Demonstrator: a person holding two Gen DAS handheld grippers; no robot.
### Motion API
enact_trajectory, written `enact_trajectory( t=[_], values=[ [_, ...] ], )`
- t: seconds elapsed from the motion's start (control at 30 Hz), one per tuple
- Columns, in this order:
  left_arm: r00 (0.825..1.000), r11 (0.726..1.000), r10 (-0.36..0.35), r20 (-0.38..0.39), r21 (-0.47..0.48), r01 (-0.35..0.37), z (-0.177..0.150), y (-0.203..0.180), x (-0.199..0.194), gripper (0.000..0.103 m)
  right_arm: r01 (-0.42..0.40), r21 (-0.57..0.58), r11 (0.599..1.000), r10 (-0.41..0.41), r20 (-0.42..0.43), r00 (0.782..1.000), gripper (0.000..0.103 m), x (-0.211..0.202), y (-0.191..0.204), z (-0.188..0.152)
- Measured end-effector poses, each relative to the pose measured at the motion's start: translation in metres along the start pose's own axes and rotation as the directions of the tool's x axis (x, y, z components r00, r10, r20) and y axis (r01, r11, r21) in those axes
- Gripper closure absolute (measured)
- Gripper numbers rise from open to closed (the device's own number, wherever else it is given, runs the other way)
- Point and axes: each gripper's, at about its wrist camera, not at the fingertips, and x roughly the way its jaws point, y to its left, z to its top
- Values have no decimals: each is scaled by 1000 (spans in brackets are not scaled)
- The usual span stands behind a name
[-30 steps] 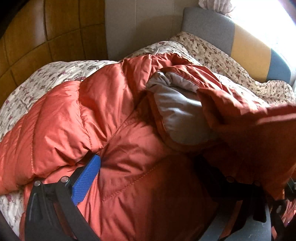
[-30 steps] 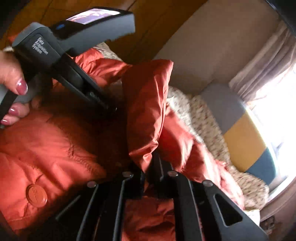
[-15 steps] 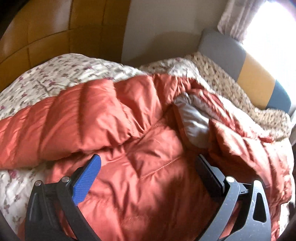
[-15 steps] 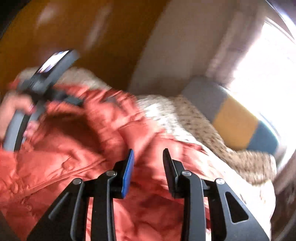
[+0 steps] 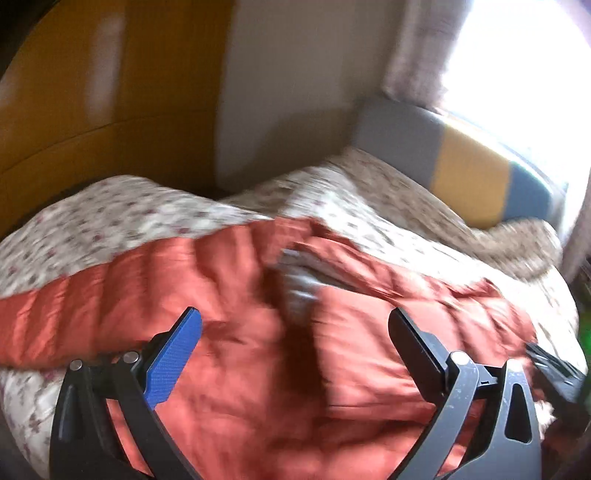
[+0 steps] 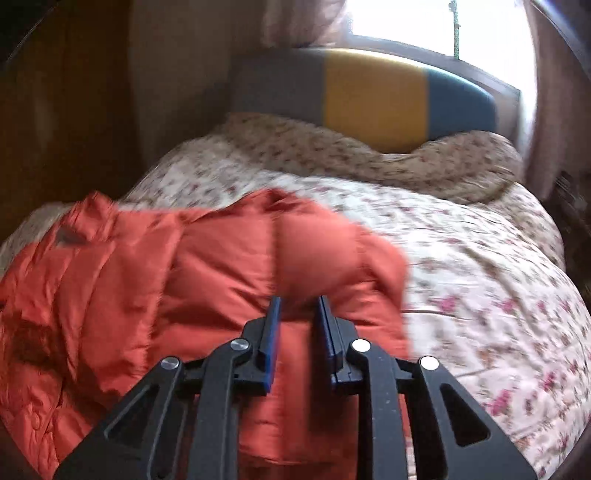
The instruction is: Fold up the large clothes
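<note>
One padded rust-orange jacket (image 5: 229, 295) lies spread over the flowered bedspread (image 5: 110, 218), bunched into soft folds, and both wrist views are blurred. In the left wrist view its quilted outer side runs from the left edge across the middle, and a patch of grey lining (image 5: 299, 277) shows near the centre where a flap is turned back. In the right wrist view the jacket (image 6: 207, 269) fills the left and middle of the bed, its rounded edge ending just beside bare bedspread (image 6: 480, 277) on the right. The left gripper (image 5: 293, 330) hangs above the jacket with its jaws spread wide, the blue pad (image 5: 173, 358) on one finger clear of the cloth and nothing between the fingers. The right gripper (image 6: 297, 314) points down at the jacket with only a narrow gap left between its blue pads; its jaws are closing, and I cannot tell whether any cloth is caught between them, since the fabric seems to lie behind the tips. Beyond the jacket a rumpled brown flowered quilt (image 6: 369, 155) lies against a headboard (image 6: 369, 96) banded grey, yellow and blue, under a bright window (image 6: 424, 22) with a curtain (image 5: 413, 55) at its side. A wooden panel (image 5: 92, 103) stands at the left.
</note>
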Motion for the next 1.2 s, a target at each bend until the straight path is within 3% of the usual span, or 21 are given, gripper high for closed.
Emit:
enact_trajectory(
  t=[0.13, 0.3, 0.5, 0.77, 0.9, 1.0, 1.1, 1.2],
  values=[
    [996, 990, -53, -66, 129, 61, -9, -48, 20, 3, -11, -6, 1000, 10, -59, 998, 83, 32, 4, -9],
    [982, 954, 31, -186, 297, 26, -23, -88, 74, 3, -43, 39, 998, 45, -59, 997, 83, 32, -7, -26],
    [966, 942, 69, -248, 336, 19, -18, -90, 120, 3, -28, 25, 999, 29, -48, 998, 83, 24, -4, -33],
    [964, 947, 40, -263, 317, 47, -29, -87, 129, 3, -13, 9, 1000, 13, -59, 998, 84, 20, 2, -37],
    [954, 946, 49, -295, 320, 51, -20, -85, 118, 3, -29, 71, 997, 32, -39, 999, 84, 1, -10, -28],
    [964, 946, 72, -256, 324, 16, -12, -78, 109, 3, -25, 153, 988, 23, 13, 1000, 84, -15, -22, -17],
    [966, 940, 109, -234, 341, -24, -6, -75, 115, 3, 12, 182, 983, -12, -3, 1000, 84, -5, -28, -6],
    [963, 943, 94, -251, 332, -5, -7, -70, 125, 3, 34, 203, 979, -25, -47, 999, 84, 17, -34, -3]
  ],
)
